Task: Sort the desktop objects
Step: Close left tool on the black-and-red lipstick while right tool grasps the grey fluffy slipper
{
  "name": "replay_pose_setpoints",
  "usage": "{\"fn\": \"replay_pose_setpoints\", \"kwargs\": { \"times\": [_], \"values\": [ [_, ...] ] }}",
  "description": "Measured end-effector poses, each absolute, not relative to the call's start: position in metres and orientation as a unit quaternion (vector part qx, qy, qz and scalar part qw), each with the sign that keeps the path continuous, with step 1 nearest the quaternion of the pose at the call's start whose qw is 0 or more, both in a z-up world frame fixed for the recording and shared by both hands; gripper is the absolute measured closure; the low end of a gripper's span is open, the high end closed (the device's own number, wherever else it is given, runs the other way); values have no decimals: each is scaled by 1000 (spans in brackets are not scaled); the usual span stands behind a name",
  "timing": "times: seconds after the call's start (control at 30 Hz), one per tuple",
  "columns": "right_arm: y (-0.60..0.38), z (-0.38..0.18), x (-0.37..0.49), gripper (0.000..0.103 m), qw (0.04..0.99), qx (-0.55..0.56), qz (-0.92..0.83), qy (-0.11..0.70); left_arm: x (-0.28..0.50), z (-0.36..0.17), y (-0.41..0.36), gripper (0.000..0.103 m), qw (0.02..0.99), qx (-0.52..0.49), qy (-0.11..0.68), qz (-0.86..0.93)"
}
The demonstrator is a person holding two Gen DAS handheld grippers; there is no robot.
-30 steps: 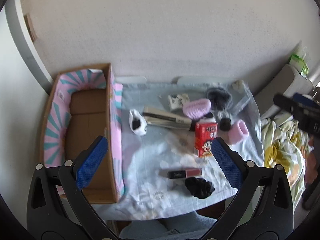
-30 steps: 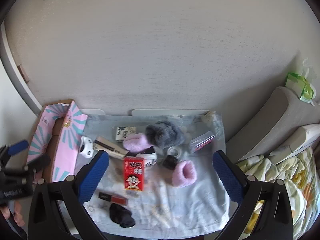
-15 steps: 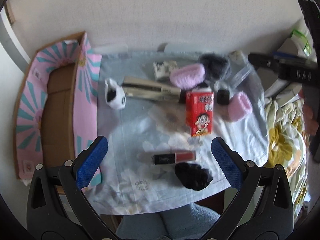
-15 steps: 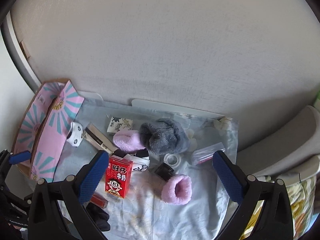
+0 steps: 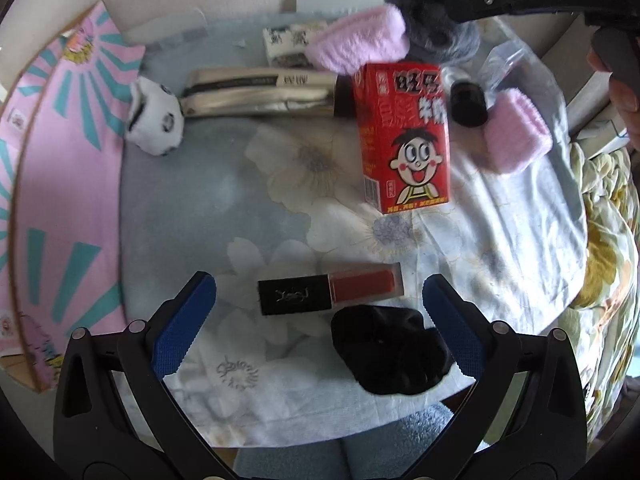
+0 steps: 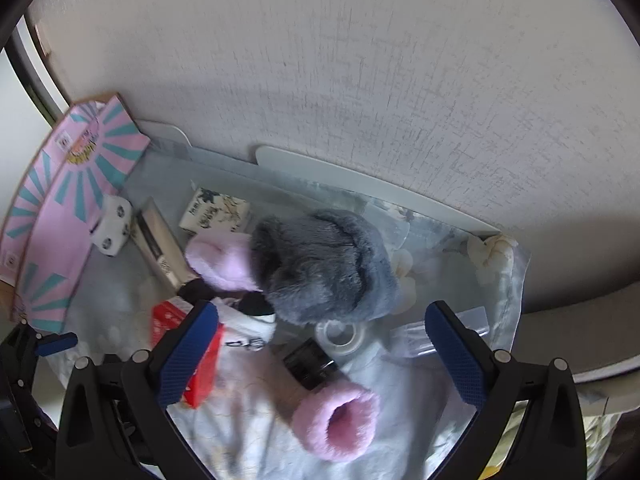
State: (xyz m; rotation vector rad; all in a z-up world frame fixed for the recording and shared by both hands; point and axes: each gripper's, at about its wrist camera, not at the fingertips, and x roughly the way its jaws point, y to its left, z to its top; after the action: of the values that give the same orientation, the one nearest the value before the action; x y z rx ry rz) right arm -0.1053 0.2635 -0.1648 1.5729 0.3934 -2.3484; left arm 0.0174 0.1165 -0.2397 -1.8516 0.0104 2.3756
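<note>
Left claw [image 5: 319, 295] spread wide, gripping nothing, low in the frame right over a lipstick [image 5: 330, 293] with a YSL logo. Red milk carton [image 5: 404, 136] with cartoon kid upper right of centre. Right claw [image 6: 321, 323] also gaping empty, just below grey fluffy slipper [image 6: 326, 266] mid-frame.

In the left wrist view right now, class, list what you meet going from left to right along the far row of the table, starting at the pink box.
Pink box → panda toy → silver carton → red milk carton → black jar → pink fuzzy cuff.
</note>
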Motion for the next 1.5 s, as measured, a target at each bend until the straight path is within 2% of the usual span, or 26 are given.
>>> {"fn": "replay_pose_setpoints", "kwargs": {
  "times": [0.2,0.5,0.6,0.67,0.73,0.8,0.83,0.9,1.07,1.27,1.5],
  "values": [
    [266,-182,-115,0,157,557,-801,154,15,-261,117,0,45,-642,-9,765],
    [269,-201,-136,0,179,586,-773,163,16,-266,109,2,32,-652,-28,757],
    [268,-204,-142,2,183,589,-770,163,18,-262,107,10,34,-645,-28,763],
    [266,-205,-145,8,184,589,-770,164,18,-259,105,20,31,-641,-26,766],
    [267,-206,-147,17,190,592,-768,153,19,-258,102,20,35,-641,-27,767],
    [267,-207,-149,31,200,597,-765,139,20,-256,99,20,39,-640,-31,767],
    [268,-207,-149,33,202,597,-765,134,21,-256,98,20,40,-639,-33,768],
    [268,-206,-149,46,204,596,-765,131,22,-254,94,20,42,-637,-40,769],
    [271,-199,-148,68,206,591,-769,126,23,-248,88,20,47,-634,-47,771],
    [277,-190,-151,77,205,588,-775,109,20,-235,83,20,49,-621,-33,782],
    [290,-175,-154,79,196,582,-784,94,11,-206,72,20,57,-603,-40,795]
  ]
}}
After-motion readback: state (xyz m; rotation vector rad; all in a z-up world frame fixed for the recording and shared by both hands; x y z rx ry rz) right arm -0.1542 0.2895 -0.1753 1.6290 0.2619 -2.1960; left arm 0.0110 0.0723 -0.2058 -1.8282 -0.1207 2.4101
